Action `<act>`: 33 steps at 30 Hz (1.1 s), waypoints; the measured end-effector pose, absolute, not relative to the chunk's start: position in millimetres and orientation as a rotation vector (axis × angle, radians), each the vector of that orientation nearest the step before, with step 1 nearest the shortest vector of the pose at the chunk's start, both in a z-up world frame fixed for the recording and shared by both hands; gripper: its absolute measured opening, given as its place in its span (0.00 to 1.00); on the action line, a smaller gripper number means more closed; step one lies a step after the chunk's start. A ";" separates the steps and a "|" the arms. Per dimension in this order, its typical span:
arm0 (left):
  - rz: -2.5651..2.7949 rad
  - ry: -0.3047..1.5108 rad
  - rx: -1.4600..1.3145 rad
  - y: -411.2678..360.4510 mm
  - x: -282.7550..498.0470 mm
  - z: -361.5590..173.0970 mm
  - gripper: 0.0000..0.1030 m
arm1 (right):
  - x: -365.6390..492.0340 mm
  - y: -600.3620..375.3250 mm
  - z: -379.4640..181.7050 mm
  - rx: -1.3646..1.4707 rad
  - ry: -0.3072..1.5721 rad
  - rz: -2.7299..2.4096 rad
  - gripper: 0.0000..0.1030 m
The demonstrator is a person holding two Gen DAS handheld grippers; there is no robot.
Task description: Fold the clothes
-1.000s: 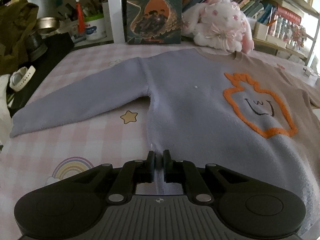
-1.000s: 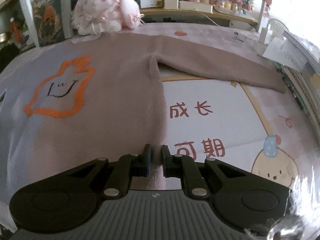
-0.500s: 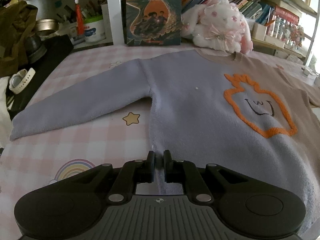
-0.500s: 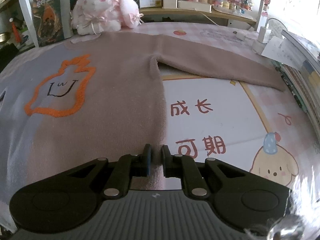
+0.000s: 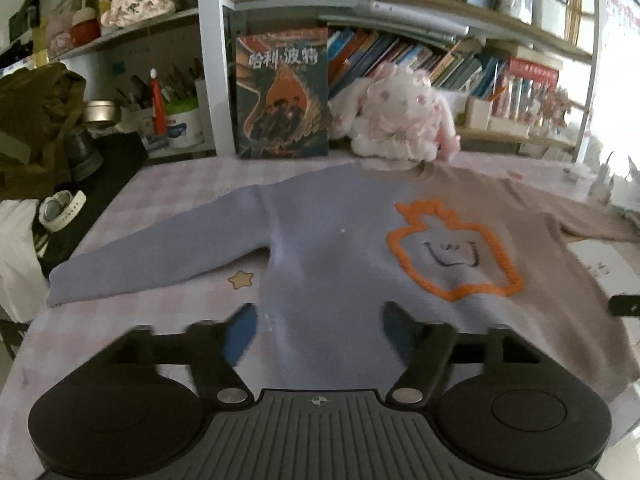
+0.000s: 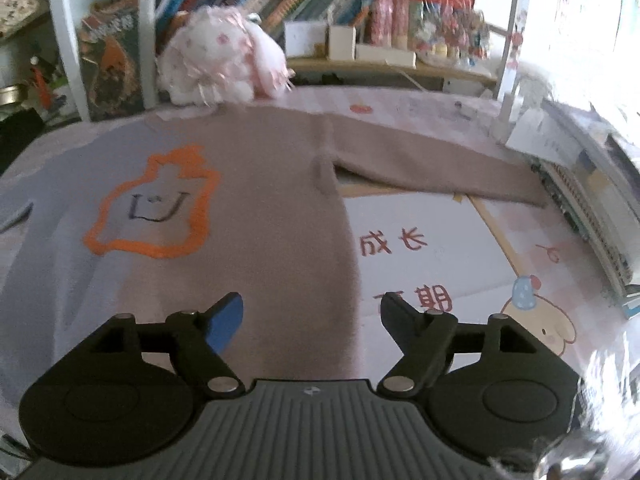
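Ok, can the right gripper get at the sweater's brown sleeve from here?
Probably yes. The right gripper is open above the sweater hem, and the brown sleeve lies flat on the table ahead to its right, with nothing on it.

Sweater spread flat on the worktop, ahead of both claws.

The sweater (image 5: pixel 332 264) lies on the worktop (image 5: pixel 132 320), its hem between the spread fingers of the left claw (image 5: pixel 316 320) and right claw (image 6: pixel 312 312). Beyond the collar sit a plush (image 5: pixel 396 120) and, to its left, a book (image 5: pixel 282 92), shelves (image 5: pixel 400 8) behind them.
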State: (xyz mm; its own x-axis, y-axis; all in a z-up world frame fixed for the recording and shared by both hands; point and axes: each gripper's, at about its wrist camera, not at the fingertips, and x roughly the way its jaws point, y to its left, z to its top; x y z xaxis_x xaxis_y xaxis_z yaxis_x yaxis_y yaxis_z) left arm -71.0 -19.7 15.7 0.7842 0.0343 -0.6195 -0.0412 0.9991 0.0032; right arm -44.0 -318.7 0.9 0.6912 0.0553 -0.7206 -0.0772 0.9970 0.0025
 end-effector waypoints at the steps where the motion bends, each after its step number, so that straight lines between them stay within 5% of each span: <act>1: 0.038 0.668 -0.016 -20.3 -73.6 15.9 0.75 | -48.6 -314.5 3.7 -0.033 0.793 0.070 0.81; 8: 0.058 0.644 0.000 -23.1 -97.8 13.7 0.87 | -81.3 -290.8 12.0 -0.100 0.711 0.040 0.87; 33: 0.095 0.675 0.151 -101.5 -145.7 14.5 0.90 | -113.5 -329.1 -4.2 -0.066 0.728 0.106 0.91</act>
